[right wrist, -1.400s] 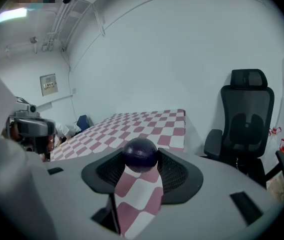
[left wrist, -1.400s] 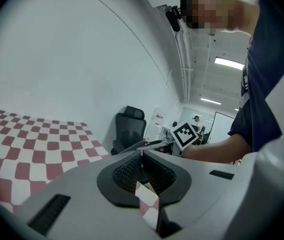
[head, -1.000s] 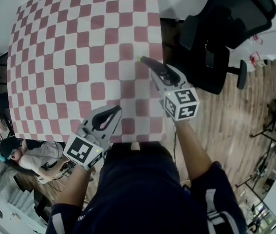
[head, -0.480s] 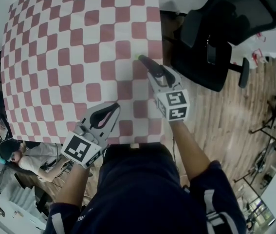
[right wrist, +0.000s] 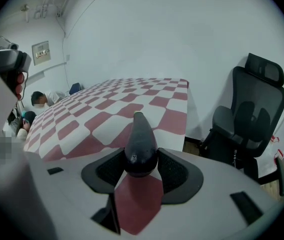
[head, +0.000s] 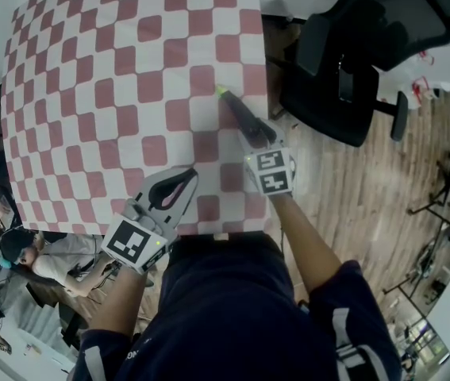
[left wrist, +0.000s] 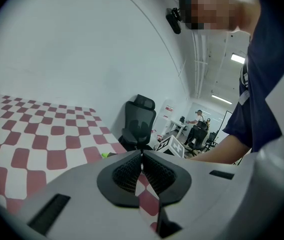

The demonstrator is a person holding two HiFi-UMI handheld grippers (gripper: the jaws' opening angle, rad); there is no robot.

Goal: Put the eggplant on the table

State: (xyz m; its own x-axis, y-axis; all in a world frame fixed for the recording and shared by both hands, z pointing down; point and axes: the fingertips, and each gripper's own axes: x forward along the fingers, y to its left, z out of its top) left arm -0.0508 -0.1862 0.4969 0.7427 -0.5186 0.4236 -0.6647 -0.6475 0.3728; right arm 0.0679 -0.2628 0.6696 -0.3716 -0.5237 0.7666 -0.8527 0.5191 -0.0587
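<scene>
So the right gripper (head: 250, 129) has the long, dark purple eggplant (head: 238, 111) pinched between its two black ribbed pads. In the right gripper view you can see the fat rounded end of the eggplant (right wrist: 140, 145) wedged in the right gripper (right wrist: 140, 160), jaws spread fairly wide around it, and the thin end sticks out past the tips, away from the person. From the head view the eggplant's little green stem tip is the far end. It sits over the right side of the table with the red-and-white checkered cloth (head: 113, 86), near the right edge and about halfway back. Honestly can't tell if the eggplant is touching the cloth or hanging just above it. The gripper's white marker cube (head: 268, 171) is on the near side, with the person's bare forearm behind it.

The left gripper (head: 185, 179) is down at the near edge of the table, left of the right one and well apart from the eggplant. In the left gripper view its jaws are pressed together at the tips with nothing between them (left wrist: 142, 156), just checkered cloth showing through the gap lower down.

Off to the right of the table there's a black mesh office chair (head: 359, 46) on a wooden plank floor (head: 367, 197).
</scene>
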